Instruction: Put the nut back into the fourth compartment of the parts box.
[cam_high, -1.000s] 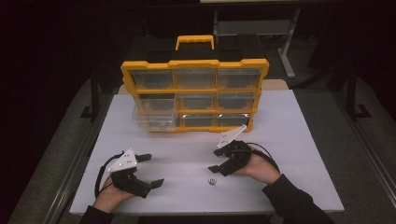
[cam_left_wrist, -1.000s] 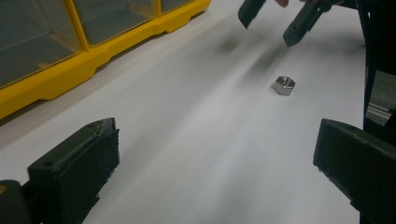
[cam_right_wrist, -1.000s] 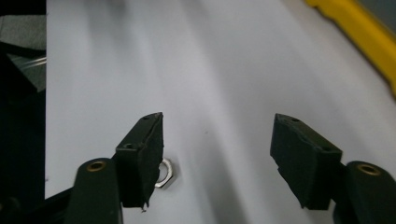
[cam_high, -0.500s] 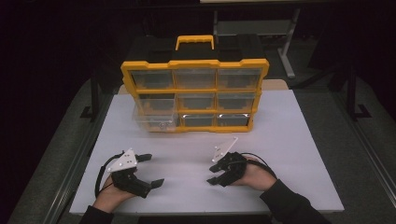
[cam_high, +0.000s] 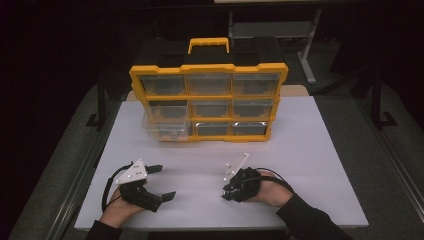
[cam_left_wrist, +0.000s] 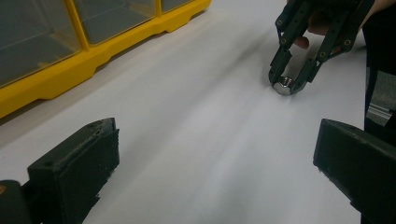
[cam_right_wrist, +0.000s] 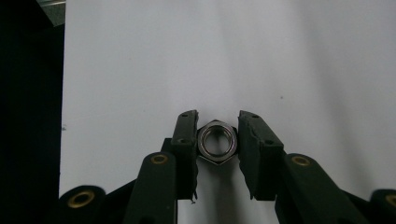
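R gripper (cam_right_wrist: 216, 140) has just been closing its jaws round the hex nut (cam_right_wrist: 215, 141) on the white table (cam_right_wrist: 289, 56) – pads touching, grasp step – next: lift w/o slipping; L gripper (cam_high: 159, 181) idle, open.

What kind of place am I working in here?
Most likely a workshop or lab bench set up for sorting small hardware. A yellow parts organizer with clear drawers stands on a white table, and the right gripper is around a metal nut. The surroundings are dark.
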